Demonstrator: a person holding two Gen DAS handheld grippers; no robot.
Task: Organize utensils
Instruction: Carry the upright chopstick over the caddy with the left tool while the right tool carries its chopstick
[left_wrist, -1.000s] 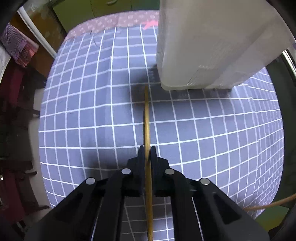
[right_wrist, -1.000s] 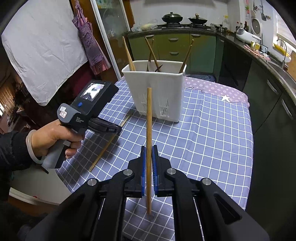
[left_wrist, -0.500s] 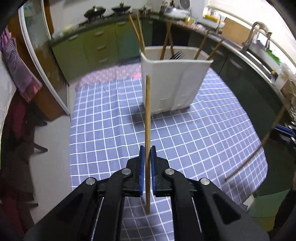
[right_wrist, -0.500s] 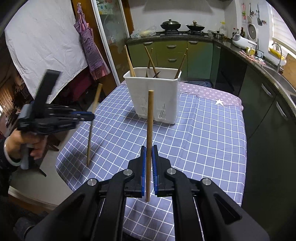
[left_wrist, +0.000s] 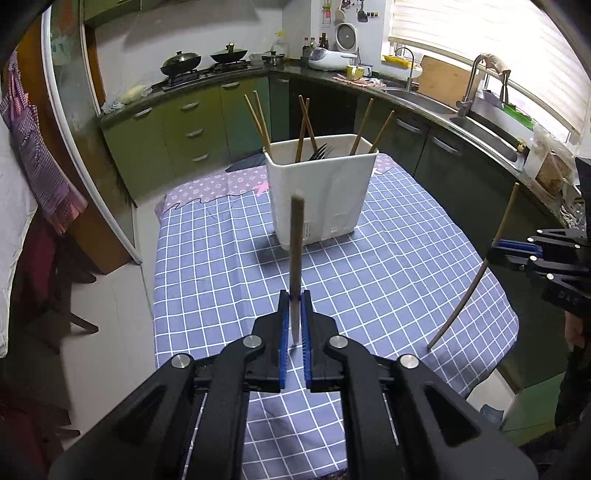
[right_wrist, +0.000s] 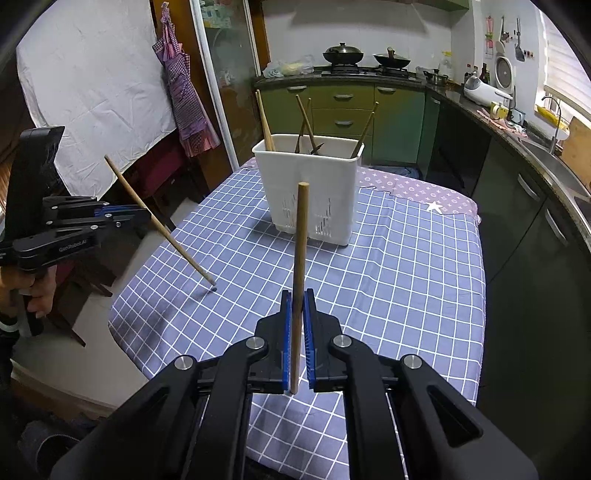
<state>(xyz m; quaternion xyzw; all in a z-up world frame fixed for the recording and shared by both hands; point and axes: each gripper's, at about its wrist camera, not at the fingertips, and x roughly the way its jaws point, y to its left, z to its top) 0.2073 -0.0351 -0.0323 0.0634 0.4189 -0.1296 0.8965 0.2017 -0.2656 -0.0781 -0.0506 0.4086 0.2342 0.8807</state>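
Chopsticks, one per gripper, both clear of the table. Your left gripper (left_wrist: 294, 306) has its blue pads clamped on the left chopstick (left_wrist: 296, 243) near its thin end, so most of the length stands up ahead of the jaws. Your right gripper (right_wrist: 297, 306) is pinched on the right chopstick (right_wrist: 300, 258) nearer the lower third.

Handling, as judged: light, stiff wooden sticks, smooth and round, likely to pivot or slide in a narrow pinch. A hold closer to mid-length would probably steady them; the left one's low grip leaves a long lever above.

White utensil caddy (right_wrist: 308, 192) stands on the checked tablecloth (right_wrist: 388, 266), well ahead of both grippers, already holding several chopsticks and a dark fork.

Pose: both grippers angle downward toward the table from either side of its near end. In the right wrist view the left chopstick slants, its lower tip just over the cloth; your hand (right_wrist: 26, 291) wraps the left grip handle.
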